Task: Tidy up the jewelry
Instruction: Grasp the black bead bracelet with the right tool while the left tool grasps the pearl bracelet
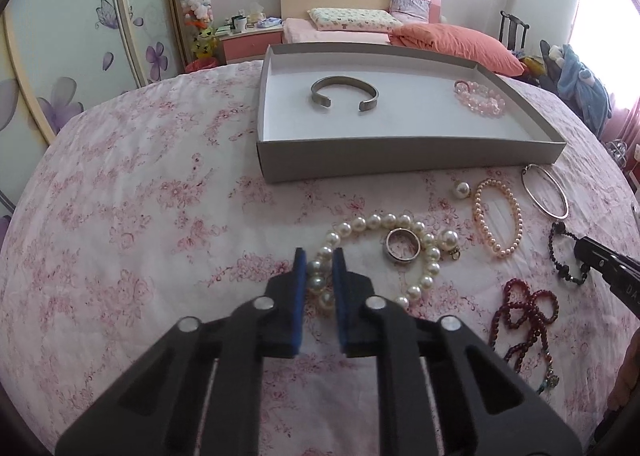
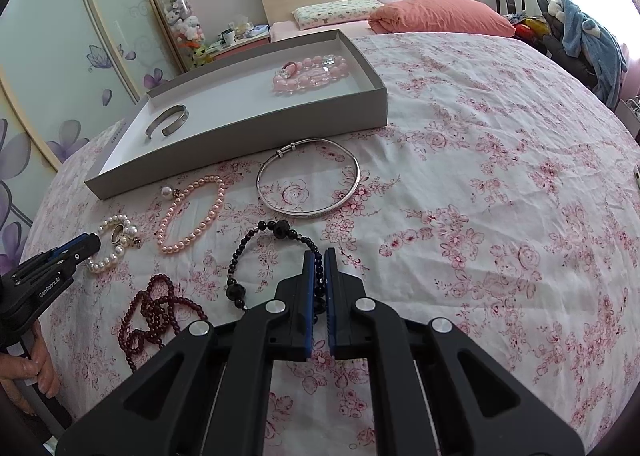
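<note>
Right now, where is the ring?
The ring lies on the bedspread inside the white pearl loop, just right of the left gripper, in front of the box.

"GenRobot.AI" on left gripper side; tray rim print unreadable.

Lying on the floral bedspread: grey box, silver bangle, pink pearl bracelet, white pearl bracelet ringing a silver ring, black bead bracelet, dark red beads.
</note>
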Demonstrator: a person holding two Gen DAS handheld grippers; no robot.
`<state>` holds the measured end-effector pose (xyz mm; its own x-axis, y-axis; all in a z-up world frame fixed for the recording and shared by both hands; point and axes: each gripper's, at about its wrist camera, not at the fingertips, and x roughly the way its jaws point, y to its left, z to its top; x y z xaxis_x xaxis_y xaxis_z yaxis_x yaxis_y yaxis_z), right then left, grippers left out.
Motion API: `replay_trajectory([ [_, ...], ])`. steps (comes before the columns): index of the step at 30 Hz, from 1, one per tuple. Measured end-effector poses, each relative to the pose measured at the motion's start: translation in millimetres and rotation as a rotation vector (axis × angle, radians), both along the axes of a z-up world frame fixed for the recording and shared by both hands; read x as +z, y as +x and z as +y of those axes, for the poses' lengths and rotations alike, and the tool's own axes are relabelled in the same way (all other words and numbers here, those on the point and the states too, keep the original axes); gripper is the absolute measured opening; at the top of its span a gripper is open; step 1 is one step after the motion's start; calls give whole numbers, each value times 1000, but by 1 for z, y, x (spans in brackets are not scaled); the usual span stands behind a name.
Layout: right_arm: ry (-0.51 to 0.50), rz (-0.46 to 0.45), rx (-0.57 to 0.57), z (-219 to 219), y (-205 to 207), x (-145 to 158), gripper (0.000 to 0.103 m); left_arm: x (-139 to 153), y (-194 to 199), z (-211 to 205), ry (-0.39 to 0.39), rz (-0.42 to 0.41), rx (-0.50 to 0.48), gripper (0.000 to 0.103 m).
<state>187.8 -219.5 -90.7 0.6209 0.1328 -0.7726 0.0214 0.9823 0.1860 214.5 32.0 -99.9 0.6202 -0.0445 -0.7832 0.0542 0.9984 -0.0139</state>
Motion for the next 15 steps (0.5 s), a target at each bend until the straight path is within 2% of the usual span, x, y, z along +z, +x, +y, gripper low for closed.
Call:
replay_trajectory([
  [15,-14,-16,8,1,-3,1,6,2,-8,3,-25,-3,11,10],
])
